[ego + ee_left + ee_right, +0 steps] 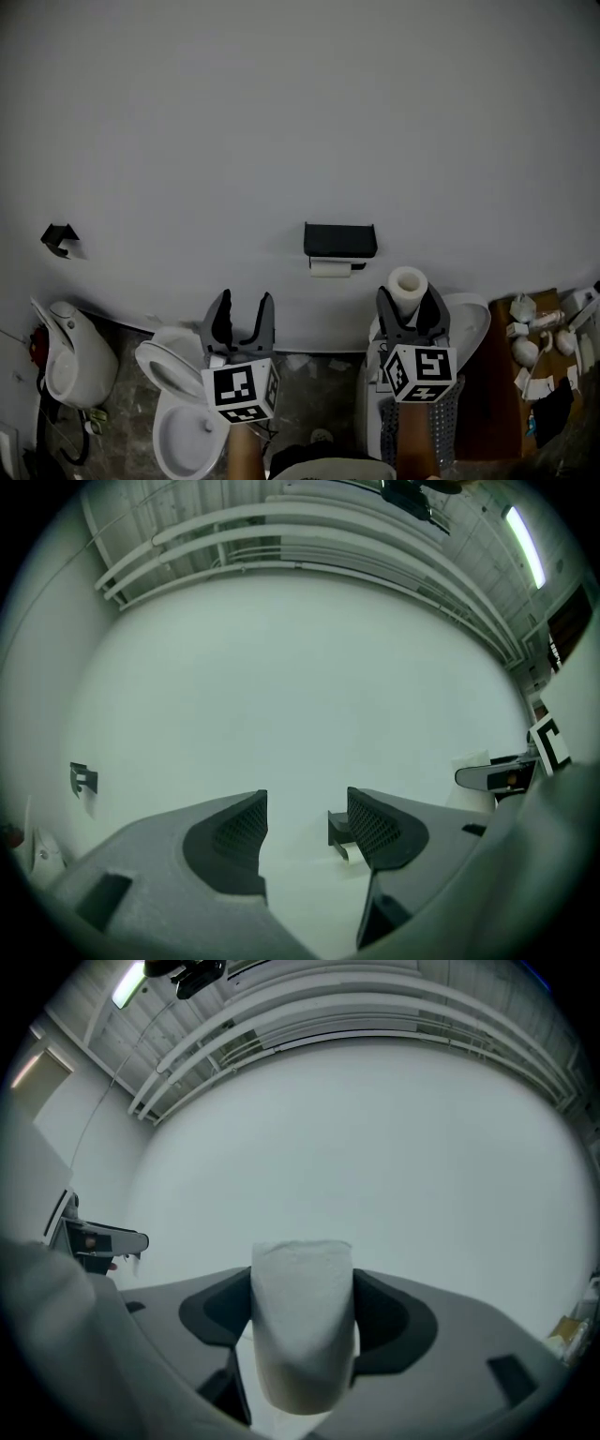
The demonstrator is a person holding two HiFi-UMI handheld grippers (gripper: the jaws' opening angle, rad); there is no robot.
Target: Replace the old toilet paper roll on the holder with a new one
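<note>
Far left on the white wall sits a small black hook, and below it a white fixture stands on the floor. Next comes a toilet with its seat up. In the head view the left tongs are above the toilet's right rim and point level at the wall. Their jaws stand apart with nothing between them, and the left gripper view shows only bare wall in the gap of the left tongs. The black holder is fixed to the wall at centre, and the old roll hangs just under it. In the left gripper view the holder shows just beside the right-hand jaw, well apart from it. To the right of the holder, the right tongs clamp the new roll, which stands upright with its core hole on top. In the right gripper view both pads of the right tongs press on the sides of the new roll. At far right, small white things lie on a brown surface.
</note>
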